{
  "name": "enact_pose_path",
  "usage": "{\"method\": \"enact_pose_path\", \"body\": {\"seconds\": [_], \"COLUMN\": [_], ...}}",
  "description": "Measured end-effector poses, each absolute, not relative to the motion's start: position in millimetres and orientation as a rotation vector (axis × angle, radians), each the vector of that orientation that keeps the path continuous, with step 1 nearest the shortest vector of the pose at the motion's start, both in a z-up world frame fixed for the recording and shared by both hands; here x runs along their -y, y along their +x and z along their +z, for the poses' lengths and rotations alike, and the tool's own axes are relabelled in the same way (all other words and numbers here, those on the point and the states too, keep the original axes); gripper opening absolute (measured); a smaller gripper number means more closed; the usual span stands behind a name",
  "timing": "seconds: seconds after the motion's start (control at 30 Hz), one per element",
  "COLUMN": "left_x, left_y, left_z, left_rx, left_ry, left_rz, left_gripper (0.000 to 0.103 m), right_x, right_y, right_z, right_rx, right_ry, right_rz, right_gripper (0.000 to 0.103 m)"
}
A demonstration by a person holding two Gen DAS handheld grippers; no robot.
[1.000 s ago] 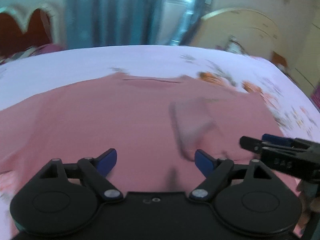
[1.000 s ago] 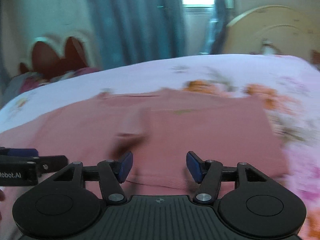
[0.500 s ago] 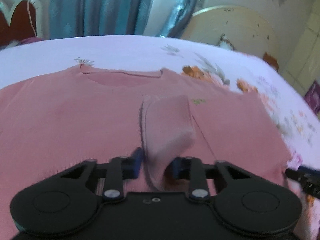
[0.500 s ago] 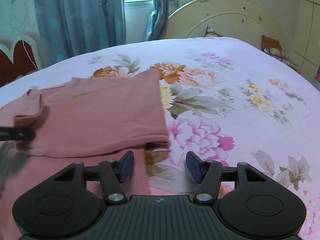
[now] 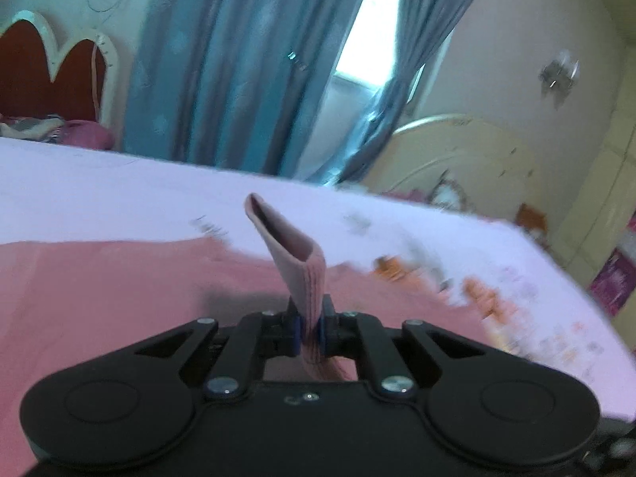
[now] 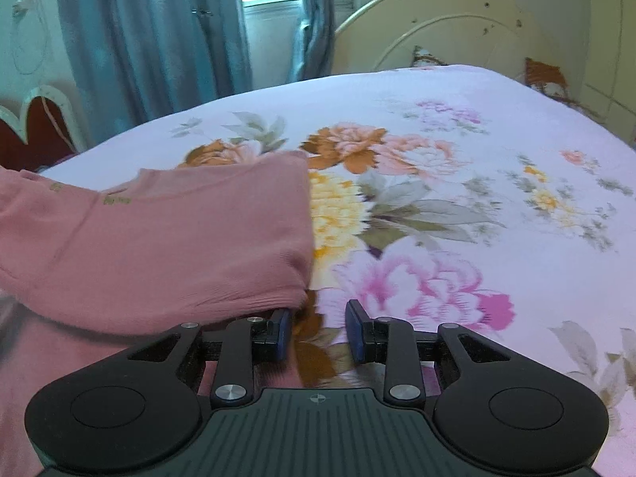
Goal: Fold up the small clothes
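Note:
A pink shirt lies spread on the bed. My left gripper is shut on the shirt's sleeve cuff, which stands up from the jaws as a lifted tube of cloth. In the right wrist view the shirt's folded right part lies flat with its edge just left of my right gripper. That gripper is open, low over the sheet at the fold's near corner, holding nothing.
The bed has a floral sheet. A cream headboard stands at the far right, blue curtains and a window behind, and a red and white headboard at the far left.
My left gripper closed on the sleeve cuff and lifted it up off the shirt. My right gripper swung right to the shirt's folded edge and narrowed its jaws, still open.

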State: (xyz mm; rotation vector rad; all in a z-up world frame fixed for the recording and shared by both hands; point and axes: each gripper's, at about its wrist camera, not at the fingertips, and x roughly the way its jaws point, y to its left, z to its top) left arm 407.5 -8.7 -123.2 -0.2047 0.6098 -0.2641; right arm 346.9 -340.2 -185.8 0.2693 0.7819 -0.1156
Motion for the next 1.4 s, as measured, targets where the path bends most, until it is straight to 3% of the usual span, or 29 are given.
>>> {"method": "enact_pose_path", "body": {"seconds": [0.07, 0.1, 0.23, 0.47, 0.6, 0.67, 0.7, 0.73, 0.77, 0.87, 1.07, 1.1, 1.13, 1.4], "left_x": [1.7, 0.6, 0.0, -9.7, -10.1, -9.9, -10.4, -10.9, -11.1, -9.7, -7.2, -6.6, -6.5, -11.4], "left_y": [409.6, 410.3, 410.5, 417.2, 416.6, 416.1, 415.4, 415.0, 414.5, 415.3, 414.6, 414.7, 414.9, 406.8], "left_z": [-142.2, -151.1, -175.3, -173.3, -175.0, -174.0, -174.3, -175.0, -175.5, -176.4, -177.0, -177.0, -177.2, -178.6], "left_rx": [-0.669, -0.692, -0.76, -0.777, -0.79, -0.795, -0.796, -0.798, -0.797, -0.797, -0.793, -0.791, -0.79, -0.78], "left_ry": [-0.225, -0.22, -0.201, -0.231, -0.231, -0.224, -0.225, -0.223, -0.221, -0.22, -0.2, -0.195, -0.196, -0.21], "left_rz": [-0.239, -0.224, -0.199, -0.2, -0.201, -0.209, -0.211, -0.214, -0.215, -0.213, -0.212, -0.211, -0.208, -0.191], "left_gripper": [0.008, 0.008, 0.008, 0.013, 0.016, 0.019, 0.019, 0.019, 0.019, 0.019, 0.02, 0.02, 0.02, 0.019], "right_x": [338.9, 339.0, 344.8, 334.0, 330.4, 336.2, 340.3, 341.6, 341.8, 334.6, 321.0, 323.2, 327.7, 356.5], "right_y": [348.6, 348.9, 344.9, 335.0, 330.1, 324.4, 319.5, 314.4, 313.2, 321.9, 352.2, 355.4, 357.1, 336.1], "right_z": [-187.6, -188.0, -186.4, -177.1, -181.1, -177.4, -174.0, -171.4, -168.9, -167.9, -188.2, -187.0, -186.8, -187.9], "right_rx": [-0.791, -0.792, -0.78, -0.807, -0.813, -0.801, -0.778, -0.759, -0.758, -0.768, -0.782, -0.775, -0.781, -0.797], "right_ry": [0.285, 0.296, 0.285, 0.22, 0.221, 0.233, 0.247, 0.255, 0.253, 0.225, 0.165, 0.183, 0.201, 0.287], "right_rz": [-0.095, -0.099, -0.179, -0.048, -0.056, -0.07, -0.07, -0.065, -0.059, -0.041, -0.063, -0.064, -0.081, -0.132], "right_gripper": [0.003, 0.0, 0.0, 0.001, 0.01, 0.035, 0.066, 0.073, 0.072, 0.052, 0.047, 0.014, 0.006, 0.006]}}
